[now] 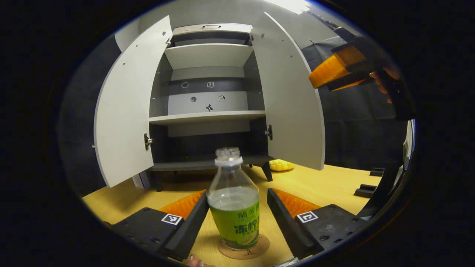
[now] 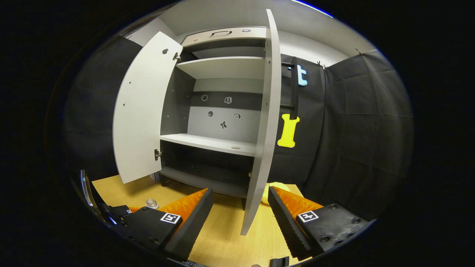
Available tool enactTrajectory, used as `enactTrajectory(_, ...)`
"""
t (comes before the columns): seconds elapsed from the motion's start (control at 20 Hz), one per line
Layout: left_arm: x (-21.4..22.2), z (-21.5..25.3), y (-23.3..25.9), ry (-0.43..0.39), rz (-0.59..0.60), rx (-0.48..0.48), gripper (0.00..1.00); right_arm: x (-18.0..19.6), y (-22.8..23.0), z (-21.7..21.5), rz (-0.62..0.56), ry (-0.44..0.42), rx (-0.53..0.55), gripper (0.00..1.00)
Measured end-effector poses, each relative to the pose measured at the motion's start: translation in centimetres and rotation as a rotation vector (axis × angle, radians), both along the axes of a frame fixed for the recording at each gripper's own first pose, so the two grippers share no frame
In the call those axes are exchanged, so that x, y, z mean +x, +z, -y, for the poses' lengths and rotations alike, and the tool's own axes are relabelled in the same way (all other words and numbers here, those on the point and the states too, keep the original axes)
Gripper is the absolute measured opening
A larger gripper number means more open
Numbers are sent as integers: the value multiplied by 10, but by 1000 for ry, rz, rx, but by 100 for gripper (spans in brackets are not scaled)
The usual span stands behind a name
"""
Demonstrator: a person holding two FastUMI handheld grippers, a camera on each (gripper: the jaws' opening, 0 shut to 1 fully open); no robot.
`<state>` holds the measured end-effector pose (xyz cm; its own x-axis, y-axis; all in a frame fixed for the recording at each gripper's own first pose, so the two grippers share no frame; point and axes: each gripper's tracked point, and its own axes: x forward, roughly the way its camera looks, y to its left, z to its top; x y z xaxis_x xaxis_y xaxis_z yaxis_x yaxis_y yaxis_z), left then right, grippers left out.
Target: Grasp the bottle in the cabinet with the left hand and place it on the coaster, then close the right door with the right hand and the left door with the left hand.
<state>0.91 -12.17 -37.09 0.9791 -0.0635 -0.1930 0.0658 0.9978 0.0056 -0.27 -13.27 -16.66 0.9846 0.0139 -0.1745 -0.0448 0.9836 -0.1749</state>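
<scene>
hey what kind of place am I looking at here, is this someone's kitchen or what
Probably not a lived-in kitchen: more likely a staged test booth. A small cabinet with both doors open stands on a wooden table, black cloth hangs behind it, and a bottle sits on a coaster.

Wooden tabletop (image 1: 326, 185), light in tone, bearing all items. The cabinet (image 1: 207, 111) serves as landmark: it stands on the far part of the tabletop on short dark legs, both doors open. In front of the cabinet, toward the viewer, a round cork coaster (image 1: 243, 250) lies flat on the wood with a bottle (image 1: 233, 207) upright on it. Beside the cabinet's right front leg lies a yellow ridged object (image 1: 281, 165), kind unclear. Farther right of the cabinet, two small black blocks (image 1: 365, 191) rest on the tabletop near its edge.
</scene>
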Motion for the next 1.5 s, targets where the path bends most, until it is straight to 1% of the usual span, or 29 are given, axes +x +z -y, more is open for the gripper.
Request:
enactTrajectory(0.2,25,-14,65,-12,50,-38,96,1,46,2,58,-34,22,98)
enactTrajectory(0.3,34,-23,107,-31,76,-28,96,3,77,4,109,-59,23,98)
enactTrajectory(0.4,34,-40,149,-31,96,-12,96,2,109,9,162,-91,30,98)
enactTrajectory(0.5,27,-56,179,-48,84,-13,96,2,131,25,195,-159,31,98)
enactTrajectory(0.55,22,-68,191,-53,72,-9,96,2,137,38,200,-208,29,98)
enactTrajectory(0.65,10,-96,212,-58,52,6,96,4,140,58,196,-283,31,98)
enactTrajectory(0.7,5,-114,220,-45,38,26,96,7,141,66,198,-311,32,98)
enactTrajectory(0.75,-1,-137,227,-19,26,57,96,10,140,72,196,-334,36,98)
enactTrajectory(0.85,-12,-178,244,43,23,106,96,21,141,75,200,-344,51,98)
enactTrajectory(0.95,-19,-213,253,108,8,110,96,33,142,76,200,-331,55,98)
enactTrajectory(1.05,-28,-244,260,183,-2,104,96,42,142,78,196,-318,31,98)
enactTrajectory(1.25,-46,-299,268,336,-33,123,96,53,140,69,177,-241,8,98)
enactTrajectory(1.35,-53,-321,269,392,-37,112,96,57,139,73,172,-227,-14,96)
enactTrajectory(1.4,-54,-329,268,414,-42,101,96,58,139,72,170,-216,-9,95)
enactTrajectory(1.45,-56,-337,266,440,-52,92,92,60,139,69,162,-198,8,95)
enactTrajectory(1.5,-57,-345,265,465,-57,94,96,61,137,65,154,-180,32,95)
